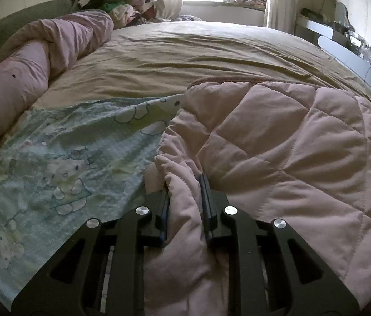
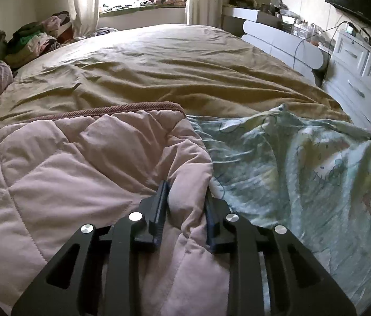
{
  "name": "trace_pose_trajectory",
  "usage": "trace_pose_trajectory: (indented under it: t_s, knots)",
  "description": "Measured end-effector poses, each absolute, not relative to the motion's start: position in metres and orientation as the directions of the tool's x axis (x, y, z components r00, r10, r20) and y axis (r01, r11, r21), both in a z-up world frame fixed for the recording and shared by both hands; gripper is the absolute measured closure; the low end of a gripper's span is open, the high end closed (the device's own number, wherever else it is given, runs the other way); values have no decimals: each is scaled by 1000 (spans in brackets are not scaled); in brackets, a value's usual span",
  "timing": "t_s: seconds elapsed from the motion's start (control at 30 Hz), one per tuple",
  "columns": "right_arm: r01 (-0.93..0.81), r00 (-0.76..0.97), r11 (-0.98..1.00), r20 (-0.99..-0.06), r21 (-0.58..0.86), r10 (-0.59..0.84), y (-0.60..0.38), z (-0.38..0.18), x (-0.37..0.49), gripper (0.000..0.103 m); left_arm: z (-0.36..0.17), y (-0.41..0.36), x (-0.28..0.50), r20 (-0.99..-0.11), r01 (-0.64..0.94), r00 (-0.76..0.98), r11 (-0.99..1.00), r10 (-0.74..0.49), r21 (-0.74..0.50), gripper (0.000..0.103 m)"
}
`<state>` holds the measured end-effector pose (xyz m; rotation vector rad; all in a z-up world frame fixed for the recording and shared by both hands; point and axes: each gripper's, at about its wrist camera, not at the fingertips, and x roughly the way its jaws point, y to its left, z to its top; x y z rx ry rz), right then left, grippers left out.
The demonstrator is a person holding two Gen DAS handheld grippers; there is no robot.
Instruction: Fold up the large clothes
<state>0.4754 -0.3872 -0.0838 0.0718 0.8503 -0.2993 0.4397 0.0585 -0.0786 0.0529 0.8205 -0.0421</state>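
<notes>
On the tan bedsheet (image 1: 185, 52), near side, lies the pink quilted padded blanket (image 1: 277, 144), over a pale green cartoon-print cloth (image 1: 53, 158). Left gripper (image 1: 185, 197) and right gripper (image 2: 185, 202) each pinch a bunched quilt edge between closed jaws — probably paired corners, ready to carry a fold. Only the right view shows the white drawers (image 2: 364, 79); only the left, the full rolled pink duvet (image 1: 40, 52).

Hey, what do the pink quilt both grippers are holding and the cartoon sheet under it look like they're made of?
The pink quilt looks like padded matte woven fabric, perhaps cotton or microfiber: stitched diamond lines, puffy panels, a corded edge. The cartoon sheet seems thin printed cotton or a blend: flat, finely wrinkled, faded cat print. The left gripper and right gripper each pinch quilt.
</notes>
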Motion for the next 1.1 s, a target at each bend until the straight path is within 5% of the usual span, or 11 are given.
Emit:
trace_pose_trajectory:
  t_s: [0.1, 0.17, 0.2, 0.27, 0.43, 0.77, 1.1]
  knots:
    - [298, 604, 950, -751, -98, -267, -382, -77, 471, 74, -74, 64, 437, -739, 64, 672, 998, -44, -2, 86]
    - [306, 610, 948, -746, -87, -266, -382, -64, 463, 60, -65, 74, 430, -733, 48, 677, 997, -72, -54, 61]
    - [309, 626, 949, -737, -66, -255, -382, -57, 456, 55, -60, 78, 426, -728, 36, 682, 997, -72, -65, 37]
    - [281, 685, 960, -700, 0, -201, -378, -38, 436, 38, -44, 83, 412, -700, 46, 709, 996, -89, -80, 31]
    - [155, 771, 986, -631, 60, -83, -349, -2, 379, 27, -7, 76, 374, -651, 95, 753, 995, -98, -40, 10]
    - [-107, 764, 993, -634, 51, 115, -259, 17, 324, 21, -3, 35, 325, -676, 199, 707, 976, -205, -88, 9]
    - [-209, 743, 977, -656, -34, 136, -221, 15, 313, 21, -21, 4, 319, -718, 228, 661, 970, -217, -84, 9]
